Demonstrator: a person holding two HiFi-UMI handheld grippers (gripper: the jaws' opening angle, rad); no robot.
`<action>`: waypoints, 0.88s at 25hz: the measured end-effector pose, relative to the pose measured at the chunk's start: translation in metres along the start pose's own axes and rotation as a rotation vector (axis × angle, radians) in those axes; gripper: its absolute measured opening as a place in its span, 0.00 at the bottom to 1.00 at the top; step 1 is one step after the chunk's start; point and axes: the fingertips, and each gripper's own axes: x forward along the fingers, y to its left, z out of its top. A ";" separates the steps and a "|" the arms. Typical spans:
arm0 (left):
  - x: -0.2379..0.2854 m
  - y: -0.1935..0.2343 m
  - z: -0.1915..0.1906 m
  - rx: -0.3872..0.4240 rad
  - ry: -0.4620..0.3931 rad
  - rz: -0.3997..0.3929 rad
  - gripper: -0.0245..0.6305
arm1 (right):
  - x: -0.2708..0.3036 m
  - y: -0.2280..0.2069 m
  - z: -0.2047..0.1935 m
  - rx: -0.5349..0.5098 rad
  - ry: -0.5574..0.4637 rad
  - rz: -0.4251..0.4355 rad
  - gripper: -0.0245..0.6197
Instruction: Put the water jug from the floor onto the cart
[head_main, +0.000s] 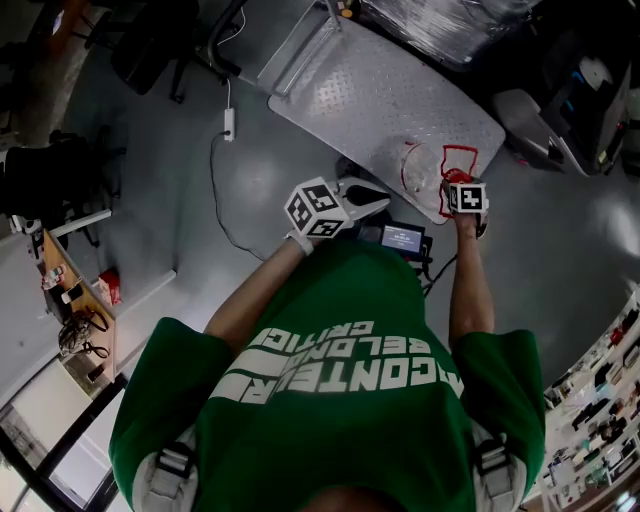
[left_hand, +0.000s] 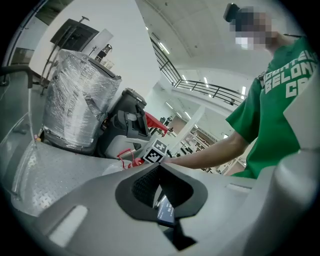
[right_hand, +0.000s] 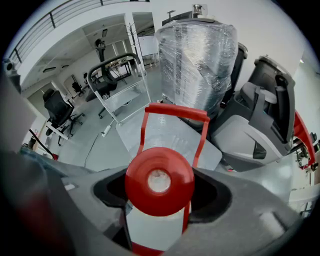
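Observation:
The water jug (head_main: 425, 168) is clear, with a red cap (right_hand: 159, 181) and a red handle (right_hand: 175, 111). In the head view it hangs at the near edge of the cart's grey checker-plate deck (head_main: 370, 95). My right gripper (head_main: 462, 200) points steeply down and is shut on the jug's neck below the cap (right_hand: 160, 192). My left gripper (head_main: 372, 202) is beside it on the left, not touching the jug. Its tips (left_hand: 159, 166) meet with nothing between them. The jug's handle (left_hand: 127, 159) shows just beyond them.
A large bundle wrapped in plastic film (head_main: 440, 25) (right_hand: 197, 55) stands at the deck's far end. A grey floor-cleaning machine (head_main: 560, 110) (right_hand: 260, 115) is parked to the right. A small device with a lit screen (head_main: 403, 238) lies by my feet. A cable with a power strip (head_main: 228, 125) runs along the floor at left.

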 end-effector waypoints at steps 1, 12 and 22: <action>0.002 0.002 0.001 0.002 0.008 -0.004 0.05 | 0.003 0.000 0.003 -0.002 0.001 0.001 0.51; 0.023 0.026 0.020 0.021 0.076 -0.045 0.05 | 0.036 -0.004 0.035 -0.023 0.022 0.007 0.51; 0.044 0.048 0.023 0.039 0.157 -0.091 0.05 | 0.066 -0.007 0.059 -0.028 0.038 -0.007 0.51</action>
